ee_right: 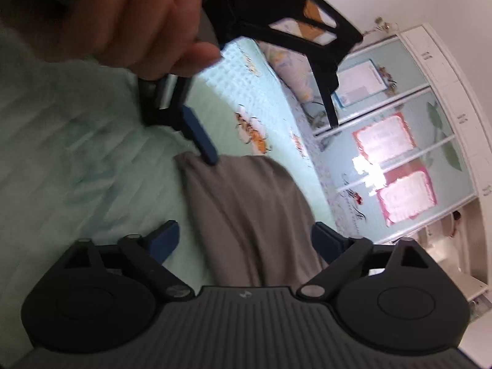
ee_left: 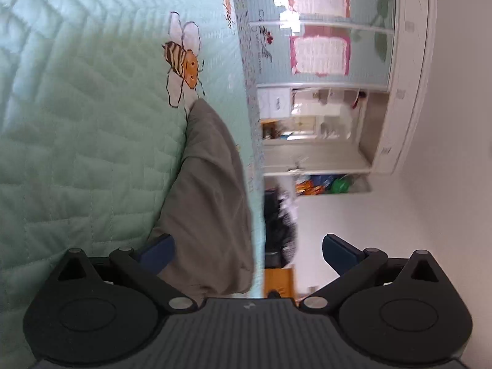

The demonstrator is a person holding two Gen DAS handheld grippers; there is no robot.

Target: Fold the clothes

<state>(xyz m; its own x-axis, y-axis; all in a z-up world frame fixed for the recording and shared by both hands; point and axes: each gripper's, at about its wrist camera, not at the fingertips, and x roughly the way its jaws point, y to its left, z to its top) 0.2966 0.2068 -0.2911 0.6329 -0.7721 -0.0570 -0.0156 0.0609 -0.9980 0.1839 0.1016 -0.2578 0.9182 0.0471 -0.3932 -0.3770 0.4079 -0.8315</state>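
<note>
A grey garment (ee_left: 209, 190) lies in a loose strip on the green quilted bedspread (ee_left: 77, 123). In the left wrist view my left gripper (ee_left: 247, 253) is open, and the near end of the garment lies between its blue pads without being pinched. In the right wrist view the same garment (ee_right: 246, 209) runs forward between the wide-apart pads of my open right gripper (ee_right: 246, 240). Further on, a hand (ee_right: 147, 15) holds the left gripper, and one of its blue fingers (ee_right: 200, 135) touches the garment's far corner.
A bee motif (ee_left: 184, 58) is printed on the bedspread beyond the garment. A pillow (ee_right: 292, 64) lies at the bed's far end. Past the bed's edge stands a wardrobe with pale sliding doors and pink posters (ee_right: 399, 166), with open shelves (ee_left: 313, 129) beside it.
</note>
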